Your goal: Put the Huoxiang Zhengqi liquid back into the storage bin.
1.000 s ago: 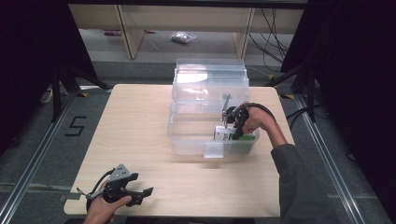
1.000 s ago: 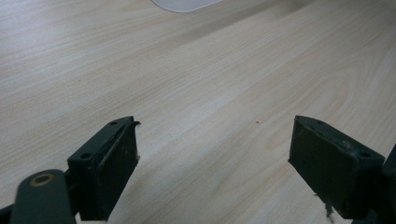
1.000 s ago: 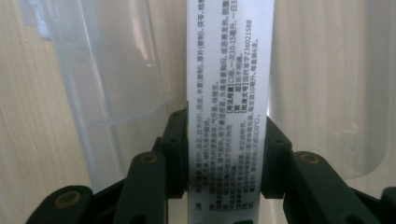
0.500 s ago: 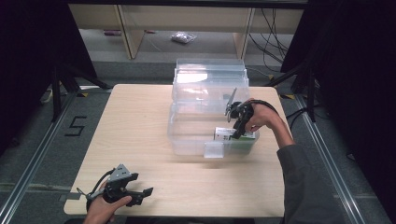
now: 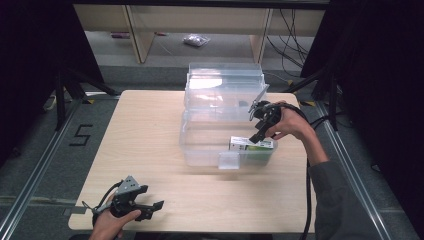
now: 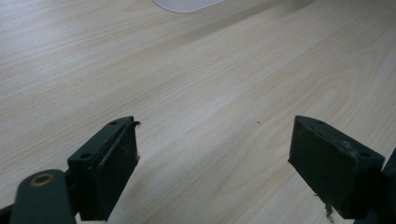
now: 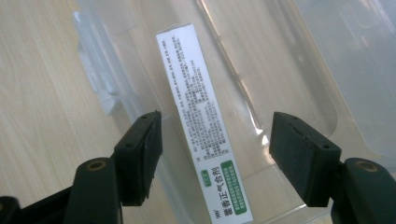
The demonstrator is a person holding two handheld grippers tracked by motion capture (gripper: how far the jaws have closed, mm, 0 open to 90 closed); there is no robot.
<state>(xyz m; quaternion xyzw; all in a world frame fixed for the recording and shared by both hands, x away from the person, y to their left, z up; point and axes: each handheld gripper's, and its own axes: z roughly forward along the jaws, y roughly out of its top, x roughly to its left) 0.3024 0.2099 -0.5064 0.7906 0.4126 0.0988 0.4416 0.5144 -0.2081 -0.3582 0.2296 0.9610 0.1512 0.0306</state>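
A: High view, items?
B: One wooden table (image 5: 150, 145). One clear plastic bin (image 5: 210, 145) at its middle, lid (image 5: 223, 87) raised at the far side. One white and green box (image 5: 252, 144) lying inside the bin, near the front right corner. Right claw (image 5: 256, 137) held above that box; left claw (image 5: 152, 210) low at the table's near left corner.

A: Left gripper view?
B: Left claw (image 6: 212, 161), jaws wide apart, holding nothing, bare table (image 6: 196, 79) beneath.

A: Right gripper view?
B: Right claw (image 7: 215, 149), jaws spread wide, gripping nothing. Box (image 7: 201, 121) below, between them, touching neither, printed side up, on the bin floor (image 7: 280, 79).
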